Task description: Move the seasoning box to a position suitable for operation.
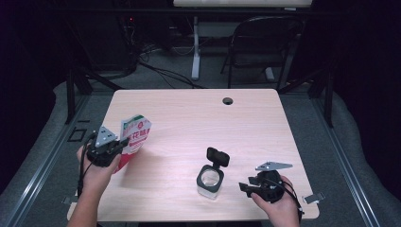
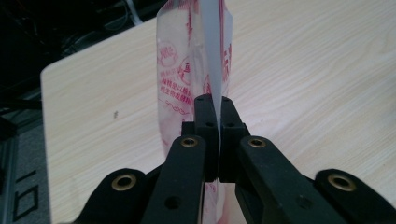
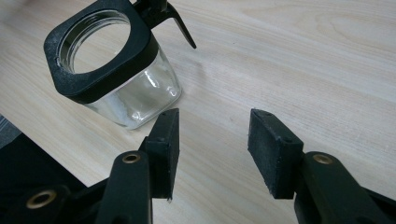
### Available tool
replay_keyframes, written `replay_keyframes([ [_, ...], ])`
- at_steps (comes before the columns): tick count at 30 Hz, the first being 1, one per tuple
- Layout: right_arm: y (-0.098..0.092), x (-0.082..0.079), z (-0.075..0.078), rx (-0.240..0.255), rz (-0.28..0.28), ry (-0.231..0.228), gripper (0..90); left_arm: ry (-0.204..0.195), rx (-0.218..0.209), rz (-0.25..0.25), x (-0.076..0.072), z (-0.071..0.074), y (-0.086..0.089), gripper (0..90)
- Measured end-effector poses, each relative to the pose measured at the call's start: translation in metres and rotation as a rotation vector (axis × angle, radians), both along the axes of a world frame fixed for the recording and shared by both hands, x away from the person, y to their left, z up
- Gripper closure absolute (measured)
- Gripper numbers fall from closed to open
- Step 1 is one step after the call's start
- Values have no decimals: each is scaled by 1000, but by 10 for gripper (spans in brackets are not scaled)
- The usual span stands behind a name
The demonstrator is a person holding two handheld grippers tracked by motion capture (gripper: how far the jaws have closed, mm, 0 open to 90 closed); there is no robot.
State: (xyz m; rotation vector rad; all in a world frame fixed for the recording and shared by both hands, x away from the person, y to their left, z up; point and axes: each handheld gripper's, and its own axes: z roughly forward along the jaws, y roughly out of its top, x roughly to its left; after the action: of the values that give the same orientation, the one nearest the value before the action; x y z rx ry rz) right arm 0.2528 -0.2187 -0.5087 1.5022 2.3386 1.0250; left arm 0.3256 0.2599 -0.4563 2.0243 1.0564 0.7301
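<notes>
The left gripper (image 1: 124, 143) pinches a red-and-white printed plastic pouch (image 1: 134, 136) above the tabletop's (image 1: 189, 123) left side, likely for pouring; the right gripper (image 3: 215, 149), jaws spread and empty, waits near the open square glass jar (image 1: 210, 181).

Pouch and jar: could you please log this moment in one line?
left gripper: shut on pouch | right gripper: open beside jar | jar lid open

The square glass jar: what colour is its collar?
Black collar on the square glass jar, clearest in the right gripper view.
</notes>
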Motion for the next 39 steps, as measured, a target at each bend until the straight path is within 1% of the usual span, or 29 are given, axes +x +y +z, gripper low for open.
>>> replay_keyframes([
  [2, 0, 0, 0, -2, -2, -3, 536, -11, -6, 3, -3, 6, 3, 900],
  [5, 1, 0, 0, 0, -1, -5, 536, -31, -21, -11, -8, 14, 3, 900],
  [7, 0, 1, 0, 1, 0, -10, 537, -39, -34, -36, -12, 20, 1, 900],
  [9, 0, 1, 1, 1, -2, -10, 536, -52, -26, -60, -15, 25, -3, 900],
  [11, 0, 1, 1, 2, -4, -7, 536, -62, -30, -84, -18, 29, -7, 900],
  [14, 0, 1, 1, 2, -4, -7, 536, -64, -38, -123, -21, 31, -13, 900],
  [17, -1, 1, 1, 2, -4, -7, 537, -57, -47, -151, -21, 30, -19, 900],
  [21, -1, 1, 1, 3, -2, -9, 536, -36, -49, -190, -20, 26, -28, 900],
  [26, -2, 1, 1, 2, -2, -11, 537, -14, -28, -237, -20, 23, -42, 900],
  [31, -2, 1, 2, 2, -4, -14, 536, -1, -7, -271, -20, 19, -53, 900],
  [34, -2, 1, 2, 2, -4, -11, 537, 6, -22, -295, -21, 17, -59, 900],
  [36, -2, 1, 2, 3, -5, -12, 536, 13, -31, -321, -23, 16, -65, 900],
  [39, -2, 1, 1, 3, -4, -12, 536, 19, -31, -357, -25, 15, -75, 900],
])
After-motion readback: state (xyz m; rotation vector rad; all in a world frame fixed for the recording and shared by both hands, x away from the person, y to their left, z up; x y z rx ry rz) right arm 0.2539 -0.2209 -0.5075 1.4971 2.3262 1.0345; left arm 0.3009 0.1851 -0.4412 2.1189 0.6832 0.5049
